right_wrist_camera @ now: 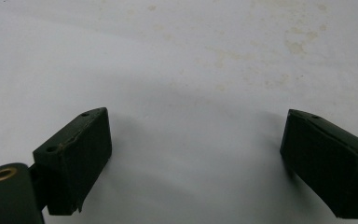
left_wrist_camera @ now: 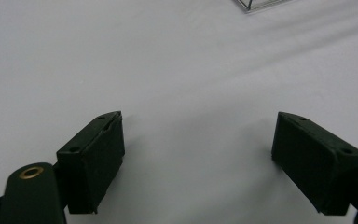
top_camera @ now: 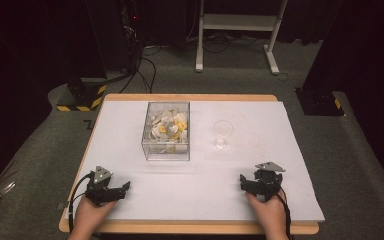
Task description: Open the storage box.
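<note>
So right now we've got both tools parked at the near edge of the white-covered wooden bench [top_camera: 130,210], one in each hand. The left tool [top_camera: 121,190] has its jaws standing apart with nothing but bare white sheet between them, and in the left gripper view [left_wrist_camera: 198,154] you can see that gap clearly. Same story for the right tool [top_camera: 246,182]: jaws wide apart, nothing between them, just some faint yellowish stains on the sheet further out in the right gripper view [right_wrist_camera: 196,158].

Further up the bench sits the clear square plastic box full of white and yellow bits [top_camera: 166,131], roughly ahead of our left hand, and just to its right, standing apart from it, is the small clear plastic cup [top_camera: 222,134], upright and looking empty.

Our guess is the job is moving bits from box to cup. To do that well, we'd come at the box from straight above since its walls are tall, keep the jaws open until they're around a single bit, and steady the cup with the other tool, because it looks light enough to tip.
</note>
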`<state>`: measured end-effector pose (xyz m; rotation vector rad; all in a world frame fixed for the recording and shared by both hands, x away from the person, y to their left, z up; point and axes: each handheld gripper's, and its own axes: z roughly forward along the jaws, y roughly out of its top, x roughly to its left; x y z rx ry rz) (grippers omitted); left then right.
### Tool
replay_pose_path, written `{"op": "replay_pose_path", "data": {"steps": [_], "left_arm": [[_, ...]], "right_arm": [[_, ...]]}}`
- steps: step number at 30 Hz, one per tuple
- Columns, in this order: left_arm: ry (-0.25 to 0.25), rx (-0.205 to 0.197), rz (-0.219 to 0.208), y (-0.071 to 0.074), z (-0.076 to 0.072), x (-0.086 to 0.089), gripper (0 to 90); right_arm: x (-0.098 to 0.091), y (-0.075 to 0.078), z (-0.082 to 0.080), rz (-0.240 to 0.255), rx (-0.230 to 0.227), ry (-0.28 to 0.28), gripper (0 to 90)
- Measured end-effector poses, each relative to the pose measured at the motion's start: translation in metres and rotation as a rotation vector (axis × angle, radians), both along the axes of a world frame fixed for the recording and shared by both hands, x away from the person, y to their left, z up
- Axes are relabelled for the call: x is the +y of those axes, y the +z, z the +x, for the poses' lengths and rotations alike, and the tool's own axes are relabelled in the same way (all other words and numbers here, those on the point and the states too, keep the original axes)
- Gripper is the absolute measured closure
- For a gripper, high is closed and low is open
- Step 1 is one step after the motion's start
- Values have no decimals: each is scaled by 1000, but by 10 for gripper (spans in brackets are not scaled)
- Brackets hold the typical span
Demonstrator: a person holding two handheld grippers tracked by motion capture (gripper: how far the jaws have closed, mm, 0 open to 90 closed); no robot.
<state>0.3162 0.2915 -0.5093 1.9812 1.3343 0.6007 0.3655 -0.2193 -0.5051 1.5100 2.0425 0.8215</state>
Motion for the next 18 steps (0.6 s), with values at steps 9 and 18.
{"op": "replay_pose_path", "data": {"steps": [9,18], "left_arm": [[-9,12,0,0,3,0,151],[-10,11,9,0,3,-1,145]], "right_arm": [[0,0,0,2,1,-2,85],[0,0,0,0,-1,0,85]]}}
